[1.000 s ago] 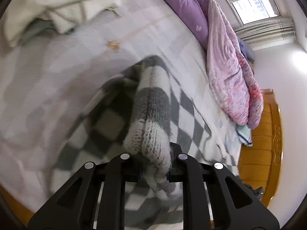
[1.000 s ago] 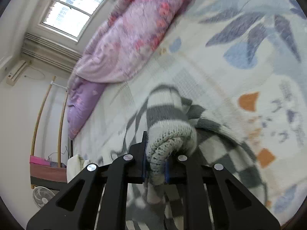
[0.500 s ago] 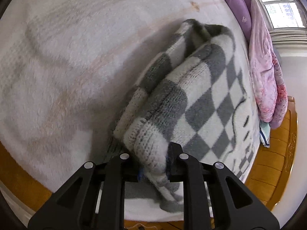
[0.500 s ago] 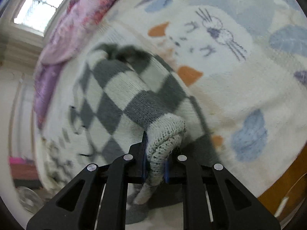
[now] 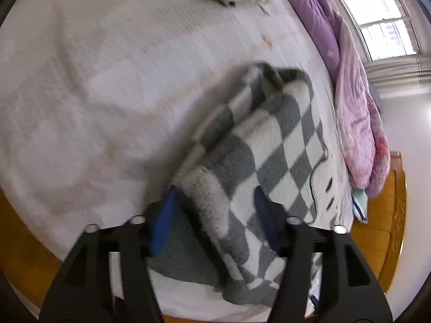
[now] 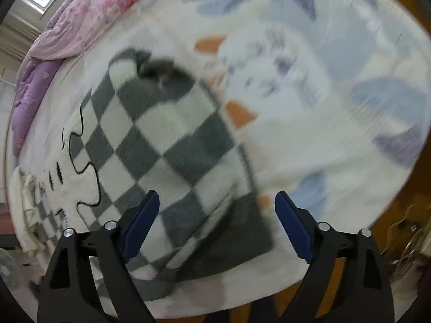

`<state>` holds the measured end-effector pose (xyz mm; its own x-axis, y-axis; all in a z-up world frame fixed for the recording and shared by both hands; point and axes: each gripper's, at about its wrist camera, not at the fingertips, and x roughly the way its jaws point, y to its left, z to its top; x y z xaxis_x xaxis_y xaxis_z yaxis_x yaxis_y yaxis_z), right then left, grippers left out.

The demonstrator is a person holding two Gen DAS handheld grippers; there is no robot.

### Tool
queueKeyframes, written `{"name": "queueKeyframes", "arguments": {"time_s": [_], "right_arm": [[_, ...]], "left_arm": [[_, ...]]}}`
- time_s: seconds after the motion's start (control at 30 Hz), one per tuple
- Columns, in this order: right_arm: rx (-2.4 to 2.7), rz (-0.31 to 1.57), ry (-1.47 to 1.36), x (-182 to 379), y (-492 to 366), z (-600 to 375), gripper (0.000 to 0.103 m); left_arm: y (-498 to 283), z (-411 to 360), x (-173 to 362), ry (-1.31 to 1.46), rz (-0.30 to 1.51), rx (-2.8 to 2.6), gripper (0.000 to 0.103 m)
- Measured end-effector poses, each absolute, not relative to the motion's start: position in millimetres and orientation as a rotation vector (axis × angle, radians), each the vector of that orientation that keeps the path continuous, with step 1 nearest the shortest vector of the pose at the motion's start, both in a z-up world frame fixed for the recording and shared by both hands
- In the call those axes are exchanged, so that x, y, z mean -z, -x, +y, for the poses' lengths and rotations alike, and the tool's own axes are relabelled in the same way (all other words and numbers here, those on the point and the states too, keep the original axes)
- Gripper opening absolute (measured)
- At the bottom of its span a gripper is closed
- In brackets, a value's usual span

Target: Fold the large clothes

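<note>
On the bed (image 5: 94, 94), near its front edge, lies the checked sweater (image 6: 161, 134), folded over. A pink quilt (image 5: 355, 123) is bunched behind the sweater. Both tools stand open around the sweater's near hem, left tool (image 5: 215, 202) and right tool (image 6: 216, 204), gripping nothing. Risks, as I judge them: the hem overhangs the edge and may slide off; a finger may snag the knit and undo the fold.

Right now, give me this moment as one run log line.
stage: fold laid down | left tool: open | right tool: open | checkered knit sweater: folded on bed, near edge
</note>
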<state>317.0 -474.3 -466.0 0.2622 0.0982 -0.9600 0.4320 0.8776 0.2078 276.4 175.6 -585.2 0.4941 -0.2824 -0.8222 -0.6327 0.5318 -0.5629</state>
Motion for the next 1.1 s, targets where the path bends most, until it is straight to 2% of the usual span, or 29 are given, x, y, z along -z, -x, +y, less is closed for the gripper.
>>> {"name": "queueKeyframes", "arguments": {"time_s": [0.1,0.23,0.3,0.47,0.6,1.1], "right_arm": [[0.141,1.235,-0.405,448,-332,-457,0.061],[-0.16,1.206,-0.315,444,-389,-373,0.018],[-0.263,1.182,-0.264,446,-416,-325,0.01],[-0.391,1.163,-0.157,467,-479,-225,0.004],[-0.353,1.202,-0.032,499,-490,-197,0.005],[-0.287,1.273,-0.181,521,-344,-230,0.002]], "left_arm": [[-273,186,580,1.026,1.049,-0.288,0.066],[-280,182,588,0.951,1.098,-0.311,0.066],[-286,179,593,0.911,1.13,-0.28,0.066],[-291,175,608,0.9,1.183,-0.253,0.073],[-287,175,616,0.927,1.18,-0.228,0.074],[-262,169,620,0.959,1.165,-0.187,0.074]]}}
